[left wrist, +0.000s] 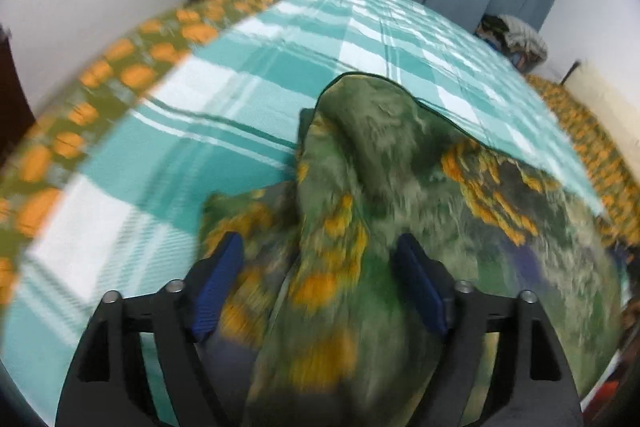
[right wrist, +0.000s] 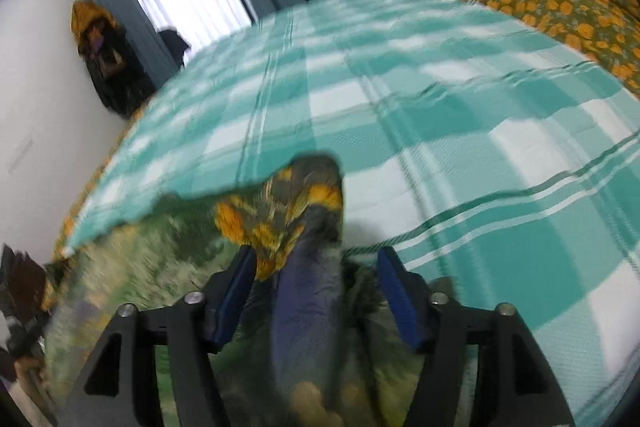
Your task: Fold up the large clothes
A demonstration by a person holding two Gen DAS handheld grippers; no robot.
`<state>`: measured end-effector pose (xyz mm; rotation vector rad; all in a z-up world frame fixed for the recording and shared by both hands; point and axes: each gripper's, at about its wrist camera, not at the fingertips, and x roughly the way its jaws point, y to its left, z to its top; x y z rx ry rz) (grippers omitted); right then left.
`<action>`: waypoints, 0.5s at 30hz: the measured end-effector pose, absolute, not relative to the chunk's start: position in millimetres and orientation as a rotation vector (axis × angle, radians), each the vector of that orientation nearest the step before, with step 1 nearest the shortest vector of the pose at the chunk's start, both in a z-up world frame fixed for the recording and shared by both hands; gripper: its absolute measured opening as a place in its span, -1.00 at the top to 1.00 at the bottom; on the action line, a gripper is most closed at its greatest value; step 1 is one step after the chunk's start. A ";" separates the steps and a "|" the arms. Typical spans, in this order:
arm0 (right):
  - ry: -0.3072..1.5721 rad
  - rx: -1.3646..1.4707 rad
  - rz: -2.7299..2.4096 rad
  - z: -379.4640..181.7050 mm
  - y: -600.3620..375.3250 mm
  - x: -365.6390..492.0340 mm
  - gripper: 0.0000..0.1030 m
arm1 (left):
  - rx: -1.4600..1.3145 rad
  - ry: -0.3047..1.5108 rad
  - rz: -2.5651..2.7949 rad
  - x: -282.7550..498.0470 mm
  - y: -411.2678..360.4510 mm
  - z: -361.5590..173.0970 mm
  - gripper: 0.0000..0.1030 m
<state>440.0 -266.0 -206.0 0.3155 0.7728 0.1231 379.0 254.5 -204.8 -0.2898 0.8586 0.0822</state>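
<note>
Softly bunched green-and-orange floral garment (left wrist: 360, 163) over teal checked woven bedspread (left wrist: 224, 75).

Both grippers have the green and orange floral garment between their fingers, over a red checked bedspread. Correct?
Wrong on one point: the checked bedspread is teal and white, not red, as the right wrist view shows. The rest holds: the green and orange floral garment sits between the fingers of the left gripper and the right gripper.
</note>
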 end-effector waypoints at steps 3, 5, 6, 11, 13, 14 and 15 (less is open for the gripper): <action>0.730 0.261 0.108 -179.0 -273.4 415.8 -0.25 | -0.231 0.819 0.070 356.3 238.6 -173.3 -0.59; 0.689 0.212 0.142 -158.9 -268.1 389.8 -0.25 | -0.227 0.781 0.029 346.5 221.7 -151.7 -0.64; 0.675 0.195 0.175 -151.8 -262.0 377.6 -0.25 | -0.225 0.763 -0.005 345.1 209.0 -141.3 -0.71; 0.672 0.154 0.394 -153.5 -218.7 339.5 -0.25 | -0.154 0.779 -0.204 366.1 121.7 -123.6 -0.81; 0.701 0.103 0.411 -173.8 -199.5 335.1 -0.25 | -0.118 0.810 -0.256 381.5 85.4 -130.2 -0.81; 0.720 0.093 0.393 -184.1 -195.7 335.3 -0.25 | -0.097 0.827 -0.277 393.8 65.3 -136.3 -0.81; 0.744 0.103 0.379 -194.6 -195.0 336.6 -0.25 | -0.082 0.839 -0.283 401.9 52.7 -141.1 -0.81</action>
